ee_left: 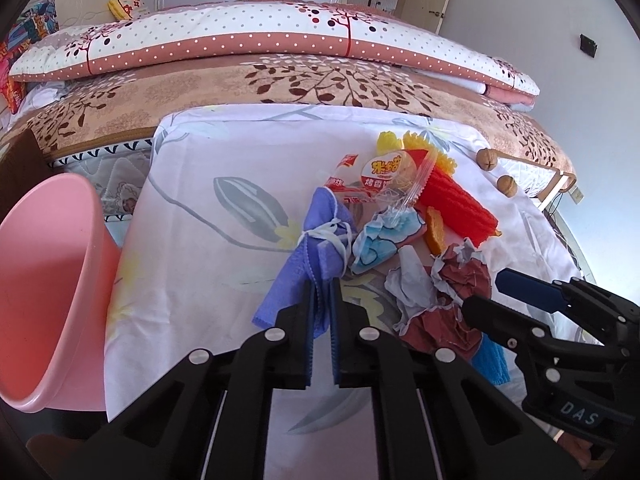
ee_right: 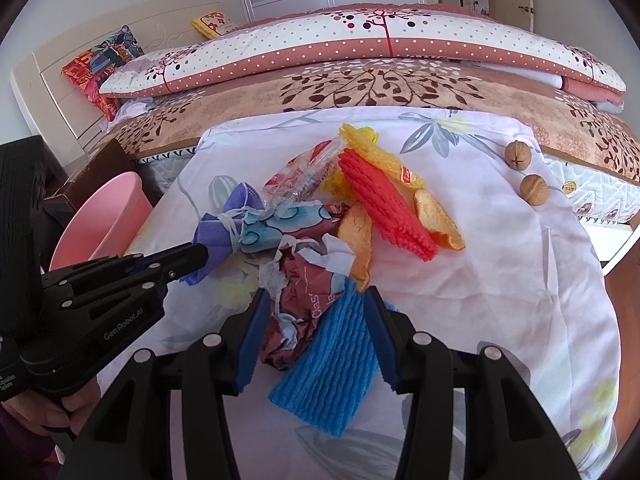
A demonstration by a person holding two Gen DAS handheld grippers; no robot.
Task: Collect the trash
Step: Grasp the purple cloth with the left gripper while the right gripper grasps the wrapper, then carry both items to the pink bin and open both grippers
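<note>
The purple mask [ee_left: 320, 256] lay at the left edge of the trash pile, its long axis along the left gripper [ee_left: 321, 280], whose fingers were clamped on it. The pink bin [ee_left: 52, 280] stood further left. The right gripper [ee_right: 316, 300] was apart around the blue foam net [ee_right: 340, 356].

We read "DAS" on the right gripper [ee_left: 520, 286] body; "GenRobot.AI" on the left gripper [ee_right: 200, 254] body. Crumpled maroon wrapper [ee_right: 308, 300] shows "Clas" and "La", cut off. Clear snack bag [ee_left: 384, 178] carries Chinese characters, only partly legible.
</note>
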